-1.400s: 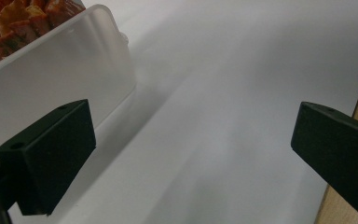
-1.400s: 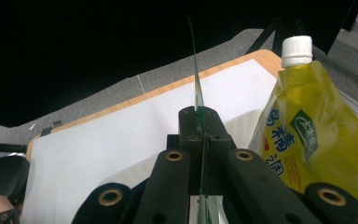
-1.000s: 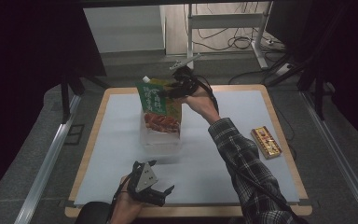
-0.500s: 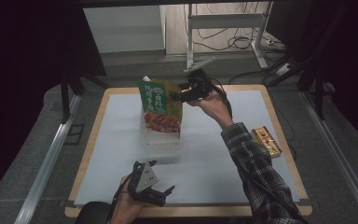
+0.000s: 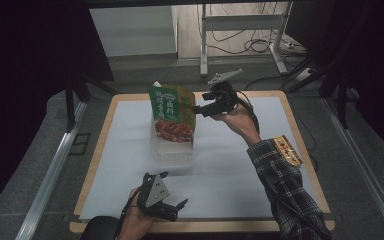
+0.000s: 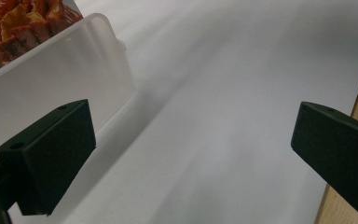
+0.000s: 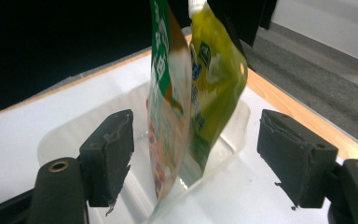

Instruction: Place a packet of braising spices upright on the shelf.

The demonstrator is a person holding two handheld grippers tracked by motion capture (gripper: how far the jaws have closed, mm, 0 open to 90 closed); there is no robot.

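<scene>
A clear plastic tub (image 5: 172,150) stands on the white mat. Two snack bags stand upright in it: a green bag with a red picture (image 5: 169,112) and a yellow-green bag (image 5: 187,102) behind it. My right gripper (image 5: 200,110) hovers just right of the bag tops, open and holding nothing. In the right gripper view the green bag (image 7: 168,93) and yellow bag (image 7: 216,79) stand in the tub (image 7: 223,140) ahead of the open right gripper (image 7: 193,158). My left gripper (image 5: 176,189) rests low near the front edge, open. Its own view shows the left gripper (image 6: 191,149) beside the tub wall (image 6: 60,79).
A small red and gold packet (image 5: 286,150) lies on the wooden table (image 5: 300,130) at the right, off the white mat (image 5: 230,165). Desk legs and cables (image 5: 245,40) stand on the floor beyond the table's far edge.
My right gripper has let go of the bag tops and drawn back to the right. The bags stay standing in the tub. The left gripper has not moved.
</scene>
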